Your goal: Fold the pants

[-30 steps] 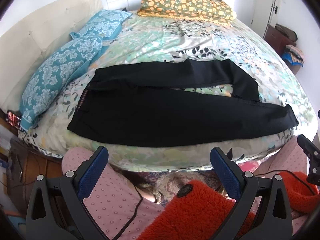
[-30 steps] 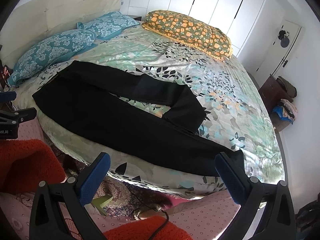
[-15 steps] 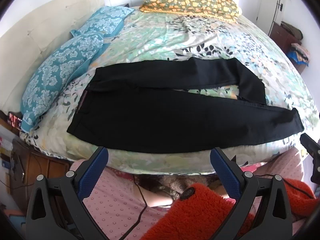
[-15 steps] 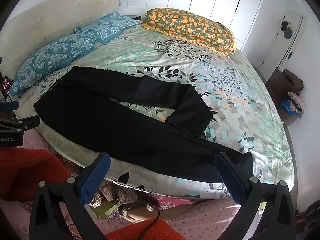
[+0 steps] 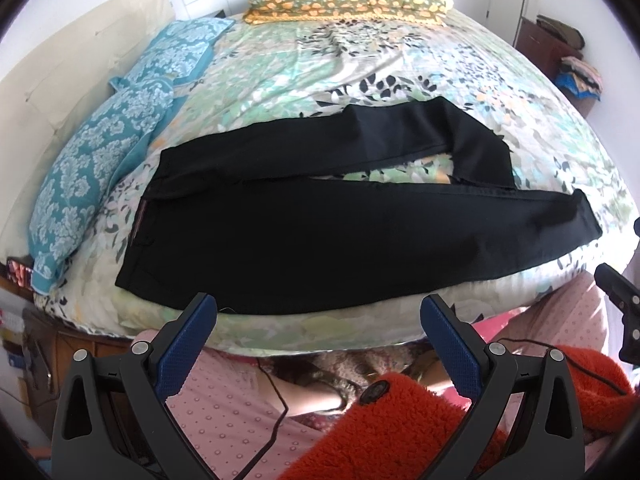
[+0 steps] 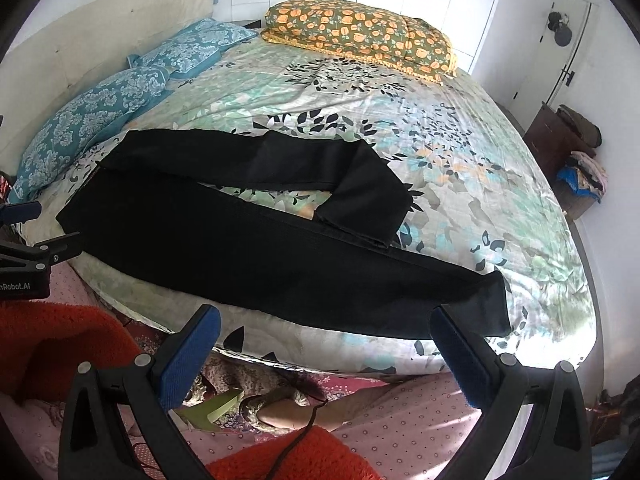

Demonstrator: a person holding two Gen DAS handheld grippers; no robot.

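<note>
White walls and tall cupboard doors close in a bedroom, and a bed point(image 6: 460, 152) with a leaf-printed sheet fills both views. Nearest the cameras, below the mattress edge, are the person's pink dotted trousers point(image 5: 224, 408) and a fuzzy red sleeve point(image 5: 404, 424). The left gripper point(image 5: 318, 308) hangs off the near edge of the bed, jaws spread wide with nothing between the blue pads. The right gripper point(image 6: 325, 320) is likewise held off the edge, its jaws also spread and empty. In the right wrist view the body of the left gripper shows at the left margin, with white lettering cut off to "nRobot.AI". The black pants point(image 6: 240, 248) lie flat along the near side of the bed, waist toward the headboard end. The near leg runs straight to its hem close to the right gripper; the far leg is bent back on itself, its lower part lying across toward the near leg. Farther back, two teal patterned pillows point(image 6: 120, 108) rest against the cream headboard point(image 6: 100, 32), and an orange-flowered pillow point(image 6: 360, 32) lies along the far edge.
</note>
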